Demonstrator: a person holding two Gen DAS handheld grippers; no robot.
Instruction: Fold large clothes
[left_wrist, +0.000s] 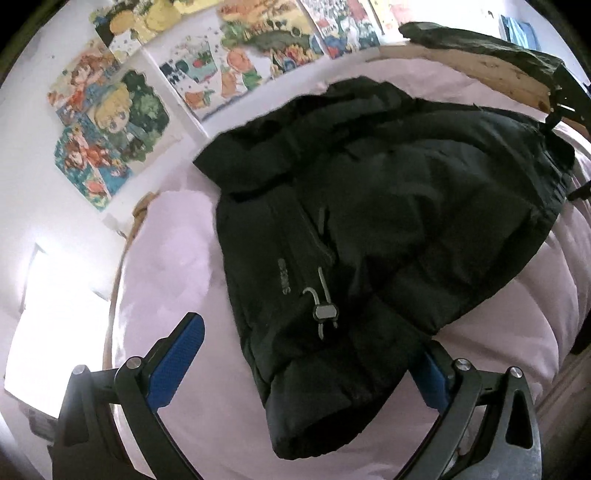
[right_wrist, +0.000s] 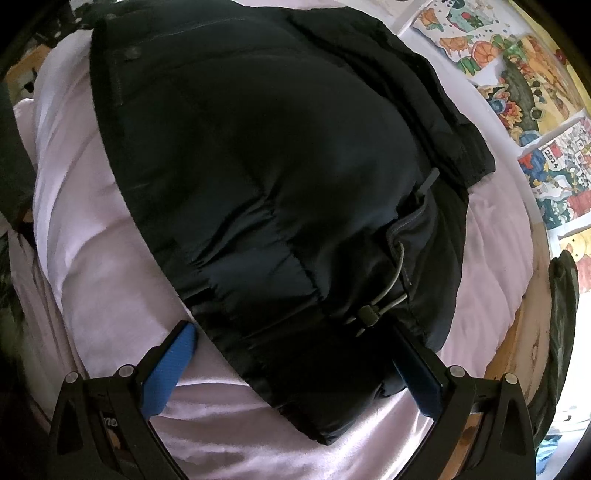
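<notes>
Blue-padded fingers of the left gripper (left_wrist: 306, 365) stand wide apart and hold nothing; the jacket's lower corner bulges into the gap between them, and the pad on the 3 o'clock side is partly hidden behind the fabric.

1. Bed (left_wrist: 177, 243): pale pink cover, carrying the whole garment. Illustrated posters (left_wrist: 110, 122) line the wall beyond, at 10 to 12 o'clock in the left wrist view.
2. Jacket (left_wrist: 369, 206): black, padded, lying flat on the bed, apparently already folded in on itself. From the left gripper its long axis runs from 6 o'clock up toward 1 o'clock; from the right gripper it runs toward 11 o'clock.
3. Right gripper (right_wrist: 291, 363): equally spread, empty, its fingers straddling the same near end of the jacket (right_wrist: 258, 166). Contact with the cloth cannot be confirmed.
4. Cord toggle (left_wrist: 325, 312): grey, on the drawcord at the hem, just ahead of both grippers at 12 o'clock.

Assessment: both grippers sit at the jacket's near edge, neither clearly nearer. The likely next fold would carry this end away along the long axis.
</notes>
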